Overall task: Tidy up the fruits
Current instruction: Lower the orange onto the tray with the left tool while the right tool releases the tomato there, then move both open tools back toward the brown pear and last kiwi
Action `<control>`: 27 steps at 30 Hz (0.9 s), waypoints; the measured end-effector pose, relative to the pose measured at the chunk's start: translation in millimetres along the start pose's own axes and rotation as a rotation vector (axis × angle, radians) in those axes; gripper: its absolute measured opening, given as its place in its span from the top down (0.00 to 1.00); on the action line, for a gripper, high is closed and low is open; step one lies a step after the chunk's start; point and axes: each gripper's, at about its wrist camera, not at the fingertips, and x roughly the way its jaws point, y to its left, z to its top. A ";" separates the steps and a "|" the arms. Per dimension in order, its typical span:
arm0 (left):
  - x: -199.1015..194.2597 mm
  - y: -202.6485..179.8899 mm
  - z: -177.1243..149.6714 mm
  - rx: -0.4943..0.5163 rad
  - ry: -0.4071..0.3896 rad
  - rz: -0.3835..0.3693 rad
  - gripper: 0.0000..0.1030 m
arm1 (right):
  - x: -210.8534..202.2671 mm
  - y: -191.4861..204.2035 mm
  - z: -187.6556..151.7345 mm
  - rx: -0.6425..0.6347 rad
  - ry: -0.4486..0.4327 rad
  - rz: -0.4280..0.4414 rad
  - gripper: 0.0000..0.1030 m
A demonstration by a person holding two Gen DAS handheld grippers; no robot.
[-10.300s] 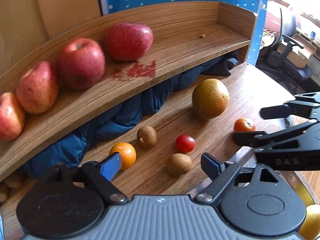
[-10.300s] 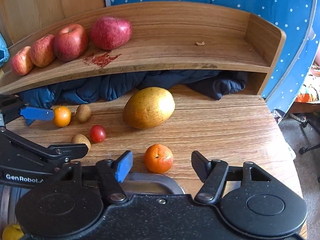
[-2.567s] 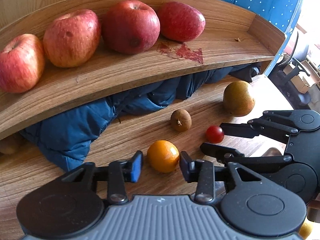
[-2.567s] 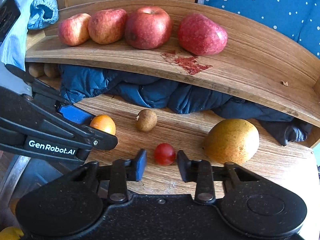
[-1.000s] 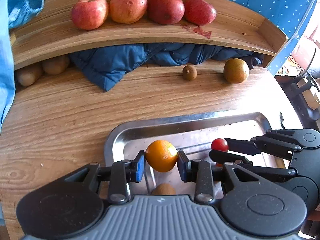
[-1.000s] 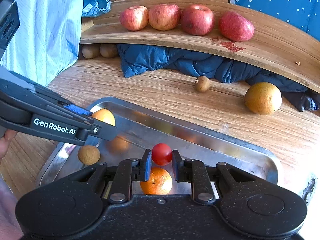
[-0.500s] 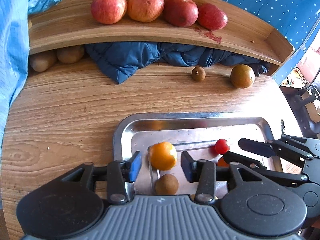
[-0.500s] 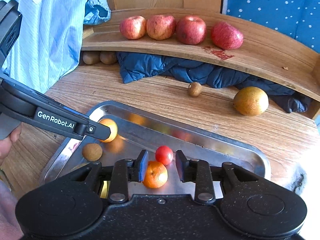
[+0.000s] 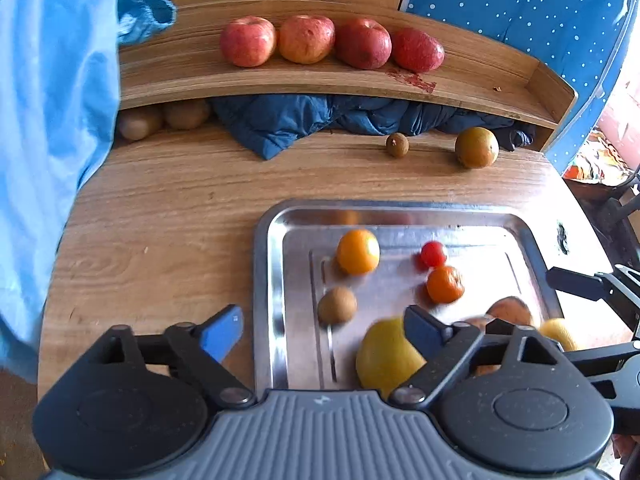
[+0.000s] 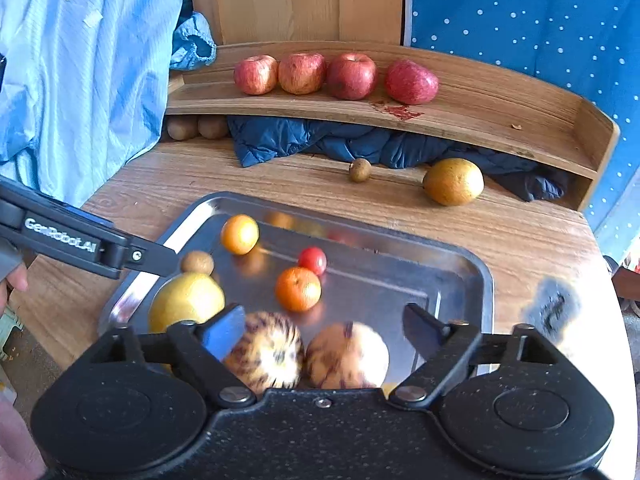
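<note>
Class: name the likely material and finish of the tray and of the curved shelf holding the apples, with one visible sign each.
Tray: probably polished metal, perhaps stainless steel; it mirrors the fruit.
Curved shelf: wood or wood-look laminate with a smooth finish; grain lines run along it.

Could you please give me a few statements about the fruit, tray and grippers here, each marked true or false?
1. Four apples sit on the shelf. True.
2. The tomato lies on the table. False: it is in the tray.
3. The left gripper holds an orange. False: it is open and empty; the orange lies in the tray.
4. The pear is outside the tray. True.
5. The right gripper is open. True.
</note>
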 end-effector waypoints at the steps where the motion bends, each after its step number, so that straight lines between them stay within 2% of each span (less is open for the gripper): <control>1: -3.1 -0.2 -5.1 -0.006 -0.006 0.001 0.03 | -3.2 0.4 -3.0 0.001 -0.003 0.000 0.06; 5: -15.3 -3.6 -26.1 -0.008 -0.027 -0.007 0.01 | -16.1 1.1 -16.1 0.013 -0.015 -0.002 0.01; 14: -28.5 -32.0 -56.6 0.062 -0.026 0.006 0.01 | -39.8 -9.4 -43.8 0.053 -0.012 -0.043 0.01; 27: -29.9 -76.1 -49.0 0.156 -0.014 0.009 0.01 | -62.1 -42.9 -57.6 0.155 -0.031 -0.117 0.01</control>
